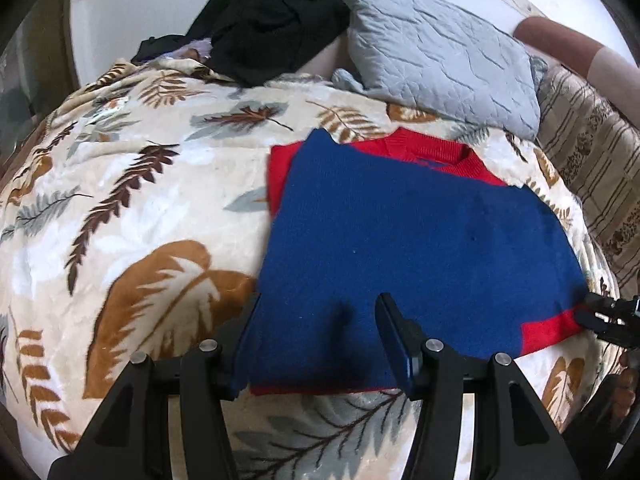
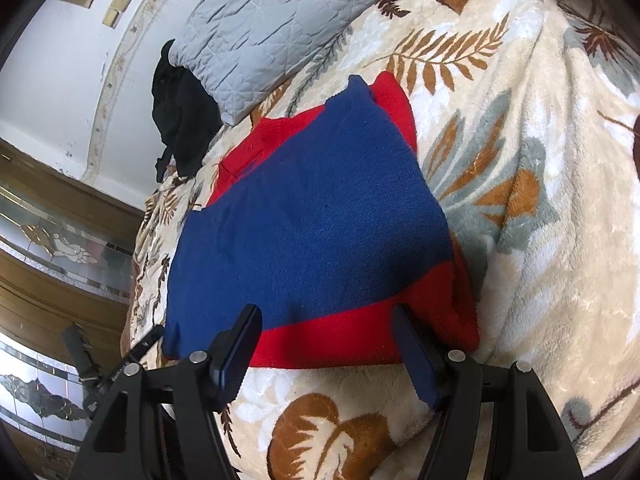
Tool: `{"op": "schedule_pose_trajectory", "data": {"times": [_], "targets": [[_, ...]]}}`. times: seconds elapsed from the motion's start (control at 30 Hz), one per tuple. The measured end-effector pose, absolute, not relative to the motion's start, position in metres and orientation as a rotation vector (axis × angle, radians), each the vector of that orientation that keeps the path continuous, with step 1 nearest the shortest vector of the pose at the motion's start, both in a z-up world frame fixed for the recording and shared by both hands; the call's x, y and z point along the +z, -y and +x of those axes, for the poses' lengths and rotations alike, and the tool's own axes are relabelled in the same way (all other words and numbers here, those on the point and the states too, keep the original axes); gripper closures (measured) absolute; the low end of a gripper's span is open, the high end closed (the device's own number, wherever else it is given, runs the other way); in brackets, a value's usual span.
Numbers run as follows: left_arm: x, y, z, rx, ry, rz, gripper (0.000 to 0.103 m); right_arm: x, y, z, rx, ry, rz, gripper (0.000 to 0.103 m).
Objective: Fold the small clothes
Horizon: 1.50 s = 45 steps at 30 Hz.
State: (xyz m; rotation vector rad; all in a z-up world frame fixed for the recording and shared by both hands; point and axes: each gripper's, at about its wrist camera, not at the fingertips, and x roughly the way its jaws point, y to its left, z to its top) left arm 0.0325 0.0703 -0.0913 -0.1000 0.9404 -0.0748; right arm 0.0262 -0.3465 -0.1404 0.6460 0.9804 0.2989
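On leaf-print blanket (image 1: pixel 132 184) | sweater (image 1: pixel 400 240): blue, red trim, folded flat | both hand-held grippers: parted, empty

The folded blue-and-red knitted sweater (image 1: pixel 420 240) is spread on the leaf-patterned plush blanket (image 1: pixel 140 200), directly ahead of the left gripper (image 1: pixel 318 312). Beyond it a grey quilted pillow (image 1: pixel 440 52) is set, a heap of black clothing (image 1: pixel 272 24) to the pillow's left.

A home bedroom: leaf-print blanket (image 1: pixel 140 184) and quilted grey pillow (image 1: pixel 440 52).
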Motion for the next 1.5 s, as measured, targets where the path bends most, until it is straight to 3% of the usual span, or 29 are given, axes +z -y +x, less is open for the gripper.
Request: {"op": "schedule_pose_trajectory", "data": {"times": [0.1, 0.47, 0.7, 1.1, 1.27, 1.37, 1.5], "targets": [[-0.112, -0.066, 0.041, -0.065, -1.000, -0.062, 0.046, -0.139, 0.346, 0.027, 0.300, -0.991, 0.640, 0.032], [-0.113, -0.062, 0.038, -0.081, -0.972, -0.019, 0.045, -0.088, 0.331, 0.069, 0.353, -0.938, 0.591, 0.031], [-0.112, -0.064, 0.038, -0.098, -0.975, -0.036, 0.045, -0.132, 0.341, 0.127, 0.308, -1.030, 0.700, 0.032], [-0.087, -0.074, 0.023, -0.076, -0.941, -0.100, 0.045, -0.103, 0.332, 0.038, 0.350, -0.930, 0.682, 0.031], [-0.090, -0.080, 0.020, -0.041, -0.962, -0.123, 0.045, -0.113, 0.337, 0.013, 0.353, -0.911, 0.716, 0.031], [-0.111, -0.085, 0.029, 0.024, -1.066, -0.124, 0.045, -0.139, 0.342, 0.017, 0.301, -0.975, 0.727, 0.032], [-0.100, -0.092, 0.022, 0.036, -1.017, -0.164, 0.045, -0.131, 0.342, 0.014, 0.313, -0.942, 0.747, 0.031]]}}
